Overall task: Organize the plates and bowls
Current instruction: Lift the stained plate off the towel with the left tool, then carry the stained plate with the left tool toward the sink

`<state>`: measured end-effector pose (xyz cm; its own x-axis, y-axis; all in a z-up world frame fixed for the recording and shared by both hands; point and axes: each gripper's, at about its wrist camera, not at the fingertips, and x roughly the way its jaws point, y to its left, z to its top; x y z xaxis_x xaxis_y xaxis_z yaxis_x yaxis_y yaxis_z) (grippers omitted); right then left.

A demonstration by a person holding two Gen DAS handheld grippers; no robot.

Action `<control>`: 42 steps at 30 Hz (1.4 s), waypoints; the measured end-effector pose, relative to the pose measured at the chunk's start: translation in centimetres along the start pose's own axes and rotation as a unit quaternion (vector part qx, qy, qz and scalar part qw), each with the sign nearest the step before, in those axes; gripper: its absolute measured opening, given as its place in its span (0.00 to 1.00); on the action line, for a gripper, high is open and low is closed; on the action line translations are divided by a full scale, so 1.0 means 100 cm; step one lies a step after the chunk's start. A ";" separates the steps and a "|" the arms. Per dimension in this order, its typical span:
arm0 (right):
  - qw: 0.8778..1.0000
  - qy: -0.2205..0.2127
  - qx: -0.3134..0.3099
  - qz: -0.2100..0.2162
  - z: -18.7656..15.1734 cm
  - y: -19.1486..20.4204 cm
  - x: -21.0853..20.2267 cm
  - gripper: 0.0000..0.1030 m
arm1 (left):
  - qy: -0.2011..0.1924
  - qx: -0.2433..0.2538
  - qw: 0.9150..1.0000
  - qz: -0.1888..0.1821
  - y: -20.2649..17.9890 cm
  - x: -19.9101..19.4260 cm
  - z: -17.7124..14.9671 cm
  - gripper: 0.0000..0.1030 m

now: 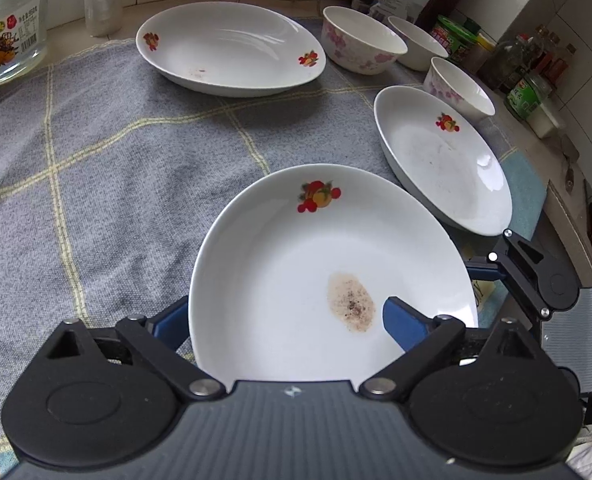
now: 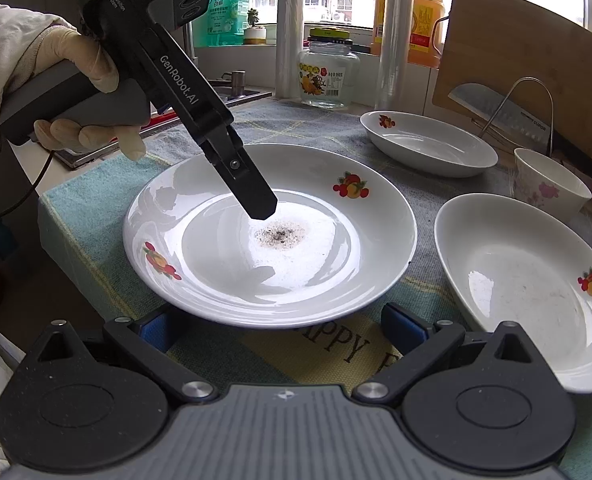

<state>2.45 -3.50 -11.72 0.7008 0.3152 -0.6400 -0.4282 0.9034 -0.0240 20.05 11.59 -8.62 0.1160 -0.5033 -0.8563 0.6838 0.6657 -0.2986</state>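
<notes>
the left hand-held gripper (image 1: 288, 320) is straddling the near rim of the stained plate (image 1: 331, 264), one finger under it, one over its well, jaws not yet pinching. the plate is sitting on the cloth at the worktop (image 2: 72, 208) corner. the right hand-held gripper (image 2: 280, 330) is waiting unclenched, empty, just short of the rim. the next plate (image 1: 443, 160) is lying right, open cloth lying left.

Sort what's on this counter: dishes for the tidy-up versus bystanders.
For the job: stained plate; plate beside it; far plate; floral bowls.

Just lying about: glass jar; oil jug; cutting board; cleaver; condiment bottles.
</notes>
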 end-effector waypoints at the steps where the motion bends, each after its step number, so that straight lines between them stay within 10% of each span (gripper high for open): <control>1: 1.000 0.000 0.000 0.000 0.000 0.000 0.000 1.00 | 0.002 0.000 1.000 -0.003 0.001 0.000 0.001 0.94; 42: 1.000 0.007 -0.027 -0.008 0.007 0.009 0.002 1.00 | 0.080 0.058 0.995 -0.027 0.007 0.013 0.028 0.79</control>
<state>2.62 -2.46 -11.35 0.6993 0.2967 -0.6504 -0.4476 0.8911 -0.0748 22.67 9.84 -8.76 -0.0330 -0.4368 -0.8989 0.7662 0.5665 -0.3034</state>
